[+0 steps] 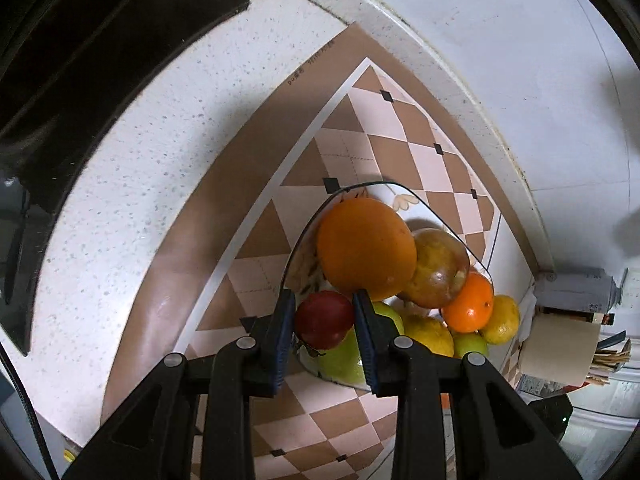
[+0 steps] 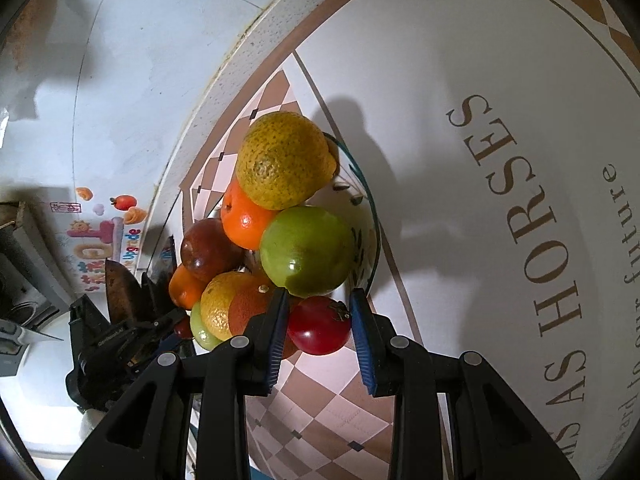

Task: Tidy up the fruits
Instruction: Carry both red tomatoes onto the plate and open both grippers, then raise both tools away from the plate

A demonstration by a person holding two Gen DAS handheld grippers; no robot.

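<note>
A glass bowl [image 1: 412,196] heaped with fruit stands on a checkered mat [image 1: 400,132]. In the left wrist view a big orange [image 1: 366,248] tops the pile, beside a brownish fruit [image 1: 438,268], a small orange [image 1: 468,298], yellow citrus and green apples. My left gripper [image 1: 325,320] has its blue pads around a small red fruit [image 1: 324,320]. In the right wrist view my right gripper [image 2: 319,322] has its pads around a red fruit [image 2: 319,326] below a green apple [image 2: 308,250] and a yellow-green citrus [image 2: 284,160]. The left gripper's body [image 2: 116,344] shows beyond the bowl.
A speckled white counter [image 1: 140,152] carries the mat; a black hob [image 1: 80,60] lies at left. A paper roll [image 1: 560,348] and a can [image 1: 576,288] stand at right. A white mat with lettering [image 2: 520,200] lies right of the bowl. A white wall [image 2: 120,80] backs the counter.
</note>
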